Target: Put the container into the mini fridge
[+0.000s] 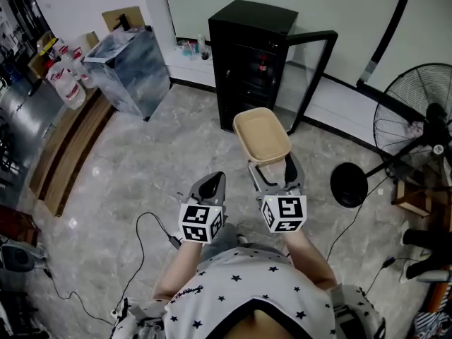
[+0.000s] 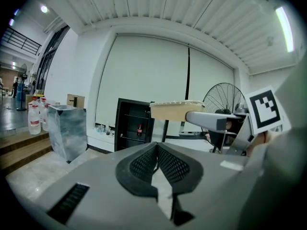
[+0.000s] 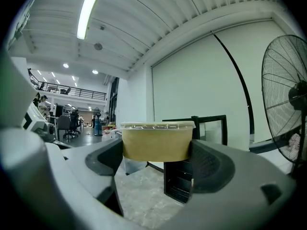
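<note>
**Right gripper [image 1: 272, 174] clamped on container [image 1: 262, 134]**

Container sits centre frame, pinched at its near end only; I judge it could tip or slip. My left gripper [image 1: 210, 187] is closed, empty. Mini fridge [image 1: 247, 48] stands open, upper centre, well apart; its door [image 1: 316, 76] could snag the load.

The left tongs [image 1: 214, 180] and right tongs [image 1: 272, 168] are grey with black-and-white marker cubes [image 1: 200, 222]; the white shirt [image 1: 244, 288] bears dark stars.

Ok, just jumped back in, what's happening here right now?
A person faces the mini fridge, whose door is open. The right hand-held gripper is shut on a lidded tan container, held in the air short of the fridge. The left hand-held gripper is shut and empty.
</note>
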The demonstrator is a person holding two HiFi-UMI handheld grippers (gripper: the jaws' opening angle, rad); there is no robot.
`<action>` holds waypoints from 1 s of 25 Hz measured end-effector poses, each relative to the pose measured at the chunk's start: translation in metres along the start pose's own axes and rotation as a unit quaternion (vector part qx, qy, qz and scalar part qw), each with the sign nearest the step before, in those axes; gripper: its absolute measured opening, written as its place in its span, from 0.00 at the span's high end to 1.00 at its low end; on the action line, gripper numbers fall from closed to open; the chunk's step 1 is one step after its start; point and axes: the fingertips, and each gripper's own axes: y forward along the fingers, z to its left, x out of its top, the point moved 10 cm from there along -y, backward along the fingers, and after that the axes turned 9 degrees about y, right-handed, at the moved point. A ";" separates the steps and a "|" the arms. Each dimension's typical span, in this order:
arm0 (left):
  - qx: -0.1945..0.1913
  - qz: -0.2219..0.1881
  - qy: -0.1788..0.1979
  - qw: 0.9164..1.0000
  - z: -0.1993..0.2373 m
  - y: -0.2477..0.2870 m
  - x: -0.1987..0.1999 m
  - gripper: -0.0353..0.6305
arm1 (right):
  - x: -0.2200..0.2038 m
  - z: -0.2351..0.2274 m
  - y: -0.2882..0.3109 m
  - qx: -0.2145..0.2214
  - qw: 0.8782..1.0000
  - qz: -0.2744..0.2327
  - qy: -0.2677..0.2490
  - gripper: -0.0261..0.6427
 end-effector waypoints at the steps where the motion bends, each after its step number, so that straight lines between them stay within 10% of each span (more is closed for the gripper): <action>1: 0.002 0.001 -0.001 1.000 0.000 0.001 -0.001 0.93 | 0.000 -0.001 0.002 0.001 1.000 0.000 0.001 0.31; 25: -0.011 0.011 -0.007 1.000 0.096 0.128 0.023 0.93 | 0.005 -0.036 0.158 -0.006 1.000 -0.006 0.022 0.31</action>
